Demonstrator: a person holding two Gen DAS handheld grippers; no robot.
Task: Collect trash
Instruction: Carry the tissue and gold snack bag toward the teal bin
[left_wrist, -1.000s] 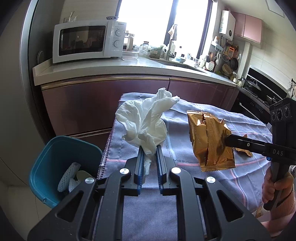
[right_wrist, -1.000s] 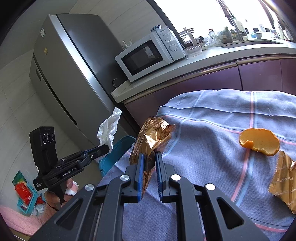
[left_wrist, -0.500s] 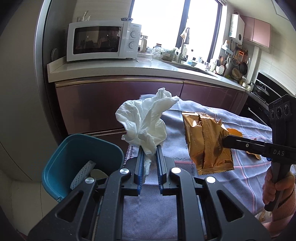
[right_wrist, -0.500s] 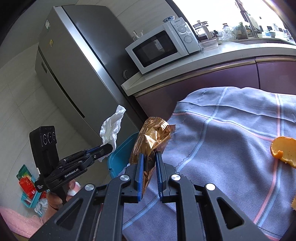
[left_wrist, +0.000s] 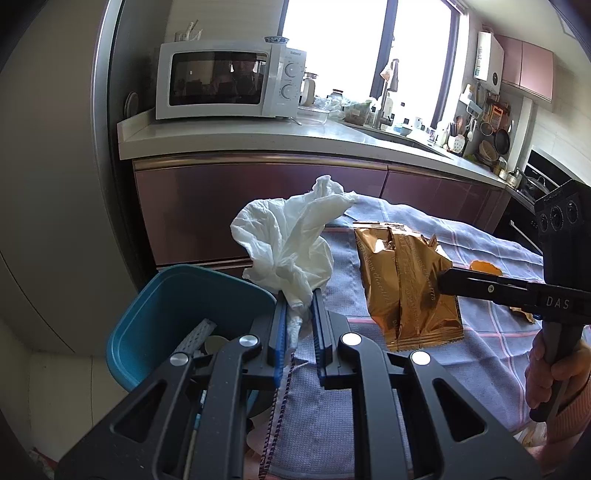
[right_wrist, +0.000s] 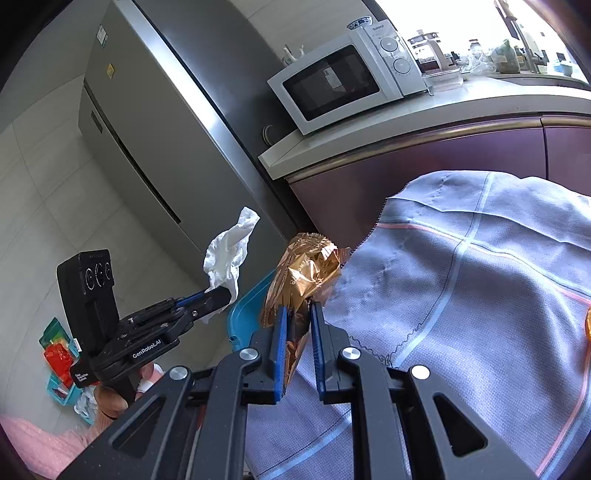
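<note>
My left gripper (left_wrist: 298, 295) is shut on a crumpled white tissue (left_wrist: 291, 240) and holds it above the table's left edge, beside the teal trash bin (left_wrist: 155, 314). The bin holds a few scraps. My right gripper (right_wrist: 297, 308) is shut on a gold foil snack wrapper (right_wrist: 303, 273) and holds it over the table's left end, near the bin (right_wrist: 245, 314). The wrapper also shows in the left wrist view (left_wrist: 406, 280), pinched by the right gripper (left_wrist: 441, 282). The left gripper with the tissue (right_wrist: 229, 258) shows in the right wrist view (right_wrist: 221, 295).
The table is covered by a blue checked cloth (right_wrist: 480, 295). An orange peel (left_wrist: 484, 266) lies on it at the far right. A counter with a white microwave (left_wrist: 229, 85) stands behind; a steel fridge (right_wrist: 155, 122) stands to the left.
Both grippers have carried their loads to the left, toward the bin. The bin looms larger and closer under the left gripper; the orange peel has slid out of the right view.
</note>
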